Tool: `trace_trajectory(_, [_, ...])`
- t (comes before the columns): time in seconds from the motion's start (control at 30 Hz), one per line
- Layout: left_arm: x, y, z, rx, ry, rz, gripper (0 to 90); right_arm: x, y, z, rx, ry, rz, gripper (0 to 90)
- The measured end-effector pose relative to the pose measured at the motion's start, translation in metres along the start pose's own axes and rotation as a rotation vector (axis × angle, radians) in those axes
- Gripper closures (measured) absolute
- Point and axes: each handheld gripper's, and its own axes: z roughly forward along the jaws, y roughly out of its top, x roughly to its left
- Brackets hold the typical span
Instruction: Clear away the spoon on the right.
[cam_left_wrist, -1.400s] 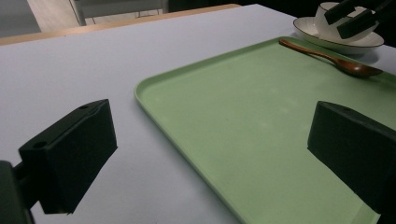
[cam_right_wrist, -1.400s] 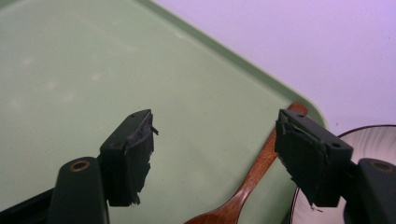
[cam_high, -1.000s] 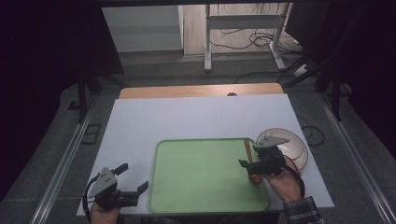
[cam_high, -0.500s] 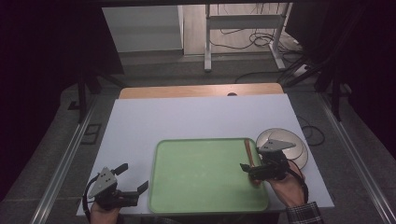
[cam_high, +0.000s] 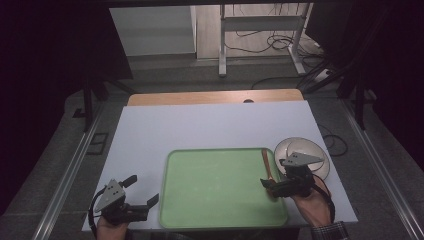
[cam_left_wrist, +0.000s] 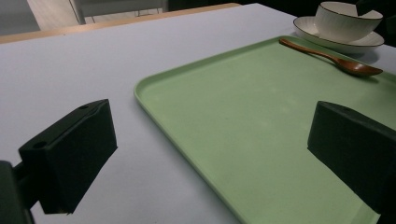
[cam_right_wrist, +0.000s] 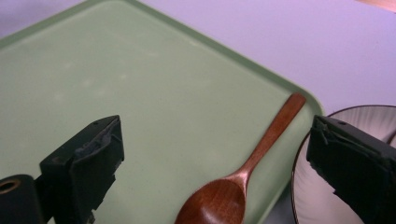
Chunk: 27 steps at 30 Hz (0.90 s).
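Observation:
A wooden spoon (cam_high: 266, 162) lies along the right edge of a green tray (cam_high: 220, 185), bowl end toward me. My right gripper (cam_high: 271, 188) hovers over the spoon's bowl end. Its jaws have just been opening and now stand wide. In the right gripper view the spoon (cam_right_wrist: 266, 144) rests on the tray (cam_right_wrist: 140, 79) between the right gripper's (cam_right_wrist: 217, 135) jaws, touched by neither pad. My left gripper (cam_high: 142, 191) is open at the table's near left, beside the tray. In the left gripper view my left gripper (cam_left_wrist: 210, 154) frames the tray (cam_left_wrist: 243, 116) and the distant spoon (cam_left_wrist: 327, 56).
A white bowl (cam_left_wrist: 348, 21) on a white plate (cam_high: 320, 150) stands just right of the tray, close to my right hand. The white tabletop (cam_high: 210, 125) stretches beyond the tray to a wooden strip (cam_high: 215, 96) at the far edge.
The right gripper's jaws have spread wider and the hand has drawn slightly toward the near edge. The spoon stays on the tray. The left gripper has not moved.

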Motion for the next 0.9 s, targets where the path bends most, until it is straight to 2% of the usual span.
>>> trace_trajectory(0.53, [0.0, 0.0, 0.001, 0.002, 0.003, -0.003, 1.0, -0.002, -0.015, -0.016, -0.02, -0.022, 0.006, 0.0])
trace_trajectory(0.9, [0.001, -0.001, 0.001, 0.003, 0.004, -0.004, 1.0, -0.004, -0.027, -0.033, -0.034, -0.045, 0.046, 0.0])
